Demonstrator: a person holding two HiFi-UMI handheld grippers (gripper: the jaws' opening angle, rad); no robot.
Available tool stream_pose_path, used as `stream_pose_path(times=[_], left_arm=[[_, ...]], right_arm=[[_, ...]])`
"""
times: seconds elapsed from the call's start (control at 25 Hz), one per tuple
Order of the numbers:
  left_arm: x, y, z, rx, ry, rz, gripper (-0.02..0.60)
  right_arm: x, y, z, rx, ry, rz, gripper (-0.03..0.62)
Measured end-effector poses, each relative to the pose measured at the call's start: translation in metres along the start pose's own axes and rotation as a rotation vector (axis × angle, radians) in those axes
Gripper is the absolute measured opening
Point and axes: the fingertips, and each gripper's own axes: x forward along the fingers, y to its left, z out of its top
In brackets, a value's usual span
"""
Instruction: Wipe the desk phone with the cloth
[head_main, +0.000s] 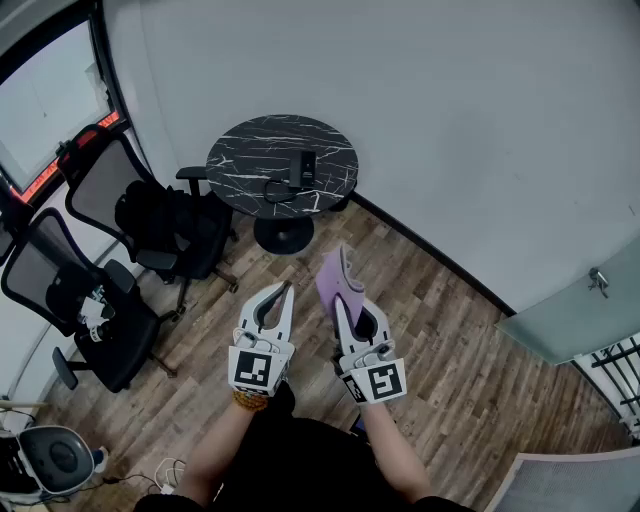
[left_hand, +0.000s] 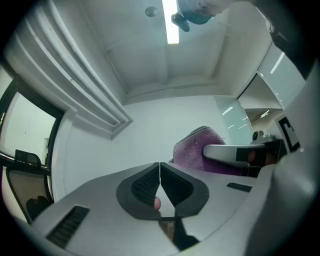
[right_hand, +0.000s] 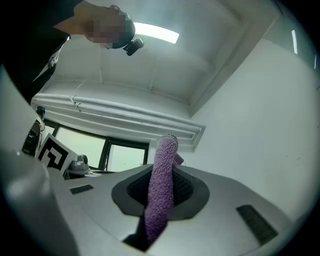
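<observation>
While both grippers are held up over the wooden floor (head_main: 450, 340), two black office chairs (head_main: 100, 300) are seen at the far left of the head view, the nearer to the table loaded with a dark bag (head_main: 160, 222) and standing just beside the table's left edge. A round black marble-patterned table (head_main: 250, 160) is seen further right, against the white wall, and the desk phone (head_main: 303, 167) is set on its right half, with a dark cord (head_main: 275, 190) looped on the top beside it. The phone is well apart from both grippers, and only a stretch of floor is seen between them and the table's foot. The left gripper (head_main: 282, 292) is held with its jaws pressed together on nothing, as is confirmed in the left gripper view (left_hand: 159, 172). Just to its right, the right gripper (head_main: 345, 303) is clamped on the purple cloth (head_main: 335, 278), which is folded and stands up out of the jaws (right_hand: 164, 165). A frosted glass door (head_main: 570, 320) is seen at the far right.
</observation>
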Motion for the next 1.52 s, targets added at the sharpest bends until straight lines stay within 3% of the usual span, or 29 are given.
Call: stream_pose_path(times=[0.4, 0.64, 0.92, 1.24, 1.52], left_arm=[[0.121, 0.077, -0.013, -0.004, -0.002, -0.044, 0.017], [0.17, 0.118, -0.04, -0.009, -0.017, -0.059, 0.017], [0.208, 0.132, -0.048, -0.011, 0.035, -0.107, 0.017], [0.251, 0.152, -0.073, -0.008, 0.084, -0.072, 0.017], [0.33, 0.187, -0.102, -0.003, 0.139, -0.004, 0.017]], right_arm=[[0.123, -0.069, -0.037, -0.012, -0.041, -0.038, 0.058], [0.172, -0.095, -0.058, -0.044, -0.07, -0.049, 0.058], [0.203, -0.138, -0.057, -0.043, -0.063, -0.101, 0.057], [0.263, -0.198, -0.1, -0.058, 0.031, -0.025, 0.058], [0.351, -0.279, -0.161, -0.073, 0.123, 0.046, 0.058]])
